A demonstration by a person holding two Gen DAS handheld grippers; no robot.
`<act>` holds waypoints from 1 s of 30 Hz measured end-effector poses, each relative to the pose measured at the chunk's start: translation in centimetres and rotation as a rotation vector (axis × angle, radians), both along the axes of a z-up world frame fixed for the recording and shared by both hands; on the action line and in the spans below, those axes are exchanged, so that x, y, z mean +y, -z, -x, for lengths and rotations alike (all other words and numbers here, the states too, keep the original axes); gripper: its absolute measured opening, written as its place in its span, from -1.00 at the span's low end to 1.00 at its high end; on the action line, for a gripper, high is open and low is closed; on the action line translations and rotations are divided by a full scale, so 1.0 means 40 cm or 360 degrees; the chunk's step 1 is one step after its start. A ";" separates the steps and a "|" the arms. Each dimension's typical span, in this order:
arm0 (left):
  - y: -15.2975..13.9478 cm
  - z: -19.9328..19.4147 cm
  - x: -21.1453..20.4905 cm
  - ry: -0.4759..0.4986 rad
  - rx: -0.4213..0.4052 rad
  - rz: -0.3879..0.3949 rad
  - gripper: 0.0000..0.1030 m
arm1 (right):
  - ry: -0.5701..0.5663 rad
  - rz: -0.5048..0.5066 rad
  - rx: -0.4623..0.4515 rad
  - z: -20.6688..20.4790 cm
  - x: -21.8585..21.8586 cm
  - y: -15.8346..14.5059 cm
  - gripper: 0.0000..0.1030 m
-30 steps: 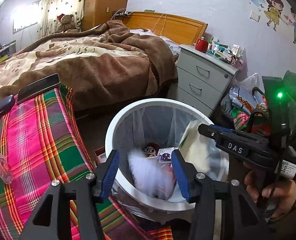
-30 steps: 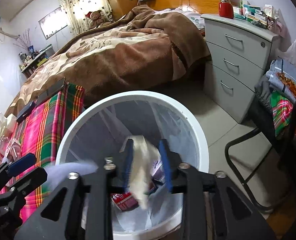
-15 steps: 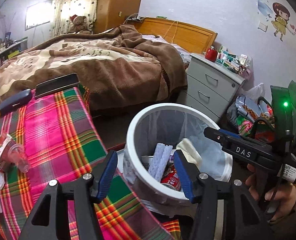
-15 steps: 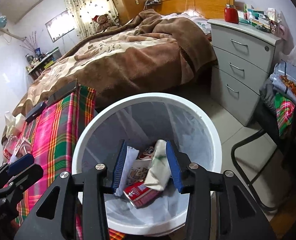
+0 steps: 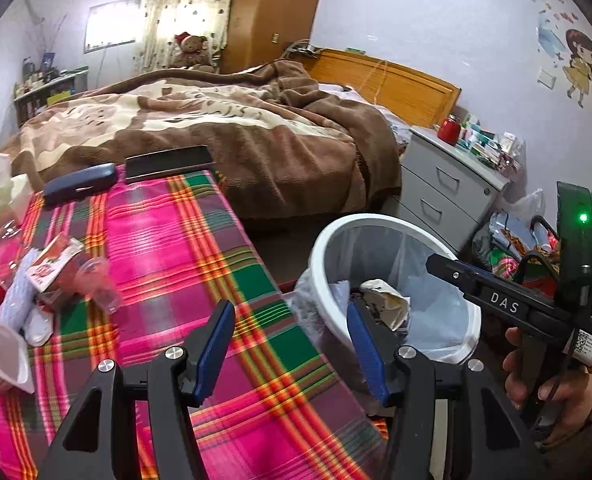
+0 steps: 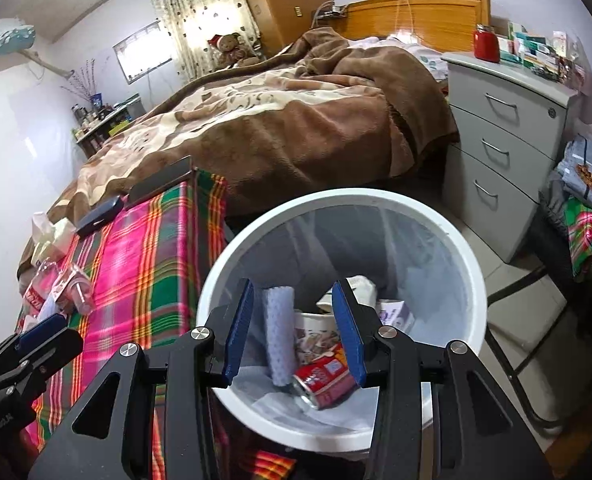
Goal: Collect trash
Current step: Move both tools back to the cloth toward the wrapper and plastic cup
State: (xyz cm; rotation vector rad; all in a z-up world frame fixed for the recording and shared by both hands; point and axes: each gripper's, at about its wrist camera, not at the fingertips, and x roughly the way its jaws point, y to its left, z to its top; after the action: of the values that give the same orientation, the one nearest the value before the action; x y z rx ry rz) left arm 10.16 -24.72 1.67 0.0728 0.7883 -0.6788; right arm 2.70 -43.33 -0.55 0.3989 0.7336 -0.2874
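I read both tongs spread and empty: right gripper (image 6: 292,328) over the white trash bin (image 6: 471,264), left gripper (image 5: 290,344) above the plaid tablecloth's (image 5: 168,240) bin-side edge.

The left gripper (image 5: 290,346) and right gripper (image 6: 292,336) are matte black with blue finger pads (image 5: 212,347) and silver screws. The right one carries white "DAS" lettering, a green light and a QR label; a bare-skinned hand (image 5: 548,378) at lower right.
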 end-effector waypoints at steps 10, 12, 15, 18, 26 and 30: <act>0.001 -0.016 0.136 -0.0156 -0.0007 0.0034 0.12 | -0.0114 0.0004 -0.0044 -0.027 0.082 -0.009 -0.17; -0.001 -0.020 0.167 -0.0196 -0.0016 0.0044 0.12 | -0.0145 0.0002 -0.0048 -0.036 0.102 -0.009 -0.17; -0.005 -0.026 0.212 -0.0253 -0.0040 0.0032 0.12 | -0.0182 -0.0002 -0.0063 -0.044 0.129 -0.010 -0.17; -0.007 -0.033 0.260 -0.0321 -0.0050 0.0030 0.12 | -0.0222 0.0001 -0.0076 -0.055 0.158 -0.011 -0.17; 0.004 -0.056 0.390 -0.0490 -0.0046 0.0021 0.18 | -0.0334 -0.0002 -0.0070 -0.094 0.239 -0.012 -0.16; 0.015 -0.067 0.451 -0.0573 -0.0043 0.0006 0.22 | -0.0413 0.0001 -0.0077 -0.118 0.284 -0.014 0.02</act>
State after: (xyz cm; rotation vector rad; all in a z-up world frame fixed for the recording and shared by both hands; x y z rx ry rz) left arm 12.84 -6.67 1.07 -0.0630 0.7496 -0.3372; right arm 7.44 -31.98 0.01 0.3050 0.7290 -0.0333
